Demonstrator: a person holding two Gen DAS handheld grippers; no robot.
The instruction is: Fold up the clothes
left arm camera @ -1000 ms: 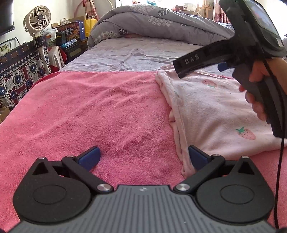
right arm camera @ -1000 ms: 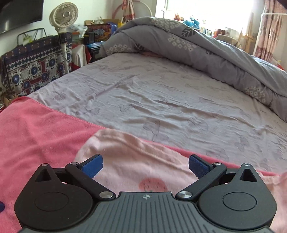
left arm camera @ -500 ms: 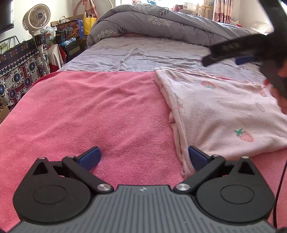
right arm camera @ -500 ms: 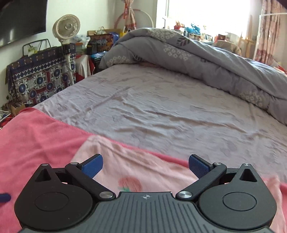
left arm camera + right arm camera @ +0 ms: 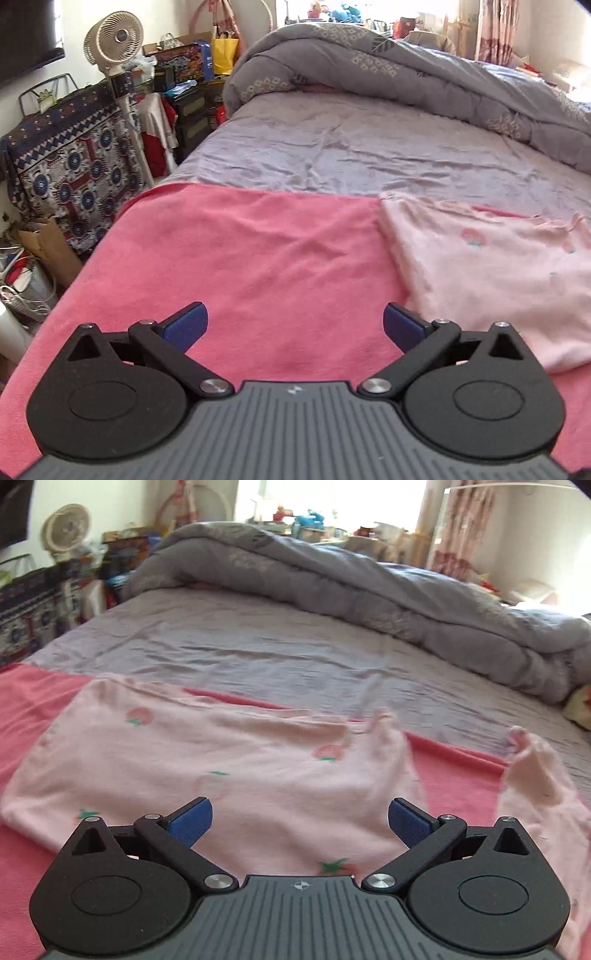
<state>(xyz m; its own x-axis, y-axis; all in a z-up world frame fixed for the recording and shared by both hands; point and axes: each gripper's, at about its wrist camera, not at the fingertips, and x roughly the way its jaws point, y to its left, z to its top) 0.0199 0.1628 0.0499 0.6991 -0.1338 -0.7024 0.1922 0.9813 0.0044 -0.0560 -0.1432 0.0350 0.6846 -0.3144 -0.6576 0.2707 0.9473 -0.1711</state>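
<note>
Both handheld tools are showing their blue-padded fingers spread wide with nothing between them. From its own camera, the left gripper (image 5: pixel 293 326) is hovering over the pink terry towel (image 5: pixel 258 258) that is covering the near end of the bed, its right pad sitting just beside the near left corner of the pale pink strawberry-print garment (image 5: pixel 491 266). That garment is lying flat on the towel, to the right in this view, its far edge reaching close to the towel's far border.

In the other view, the right gripper (image 5: pixel 300 823) is hanging above the same strawberry-print garment (image 5: pixel 240 764), which is filling the middle ground; a narrower part of it is trailing off at the right edge, with a strip of pink towel (image 5: pixel 454 771) showing in the gap. The picture is blurred, so finer folds are hard to read.

Beyond the towel, the wrinkled grey bedsheet (image 5: pixel 369 155) is stretching to the far side, where a bulky grey patterned duvet (image 5: pixel 406 81) is lying heaped. Off the left side of the bed, a white round fan (image 5: pixel 113 38) is standing among stacked boxes, a yellow bag (image 5: pixel 224 55) is sitting behind them with its contents out of sight, and a patterned blue-and-red cloth (image 5: pixel 74 170) is draping a low piece of furniture
</note>
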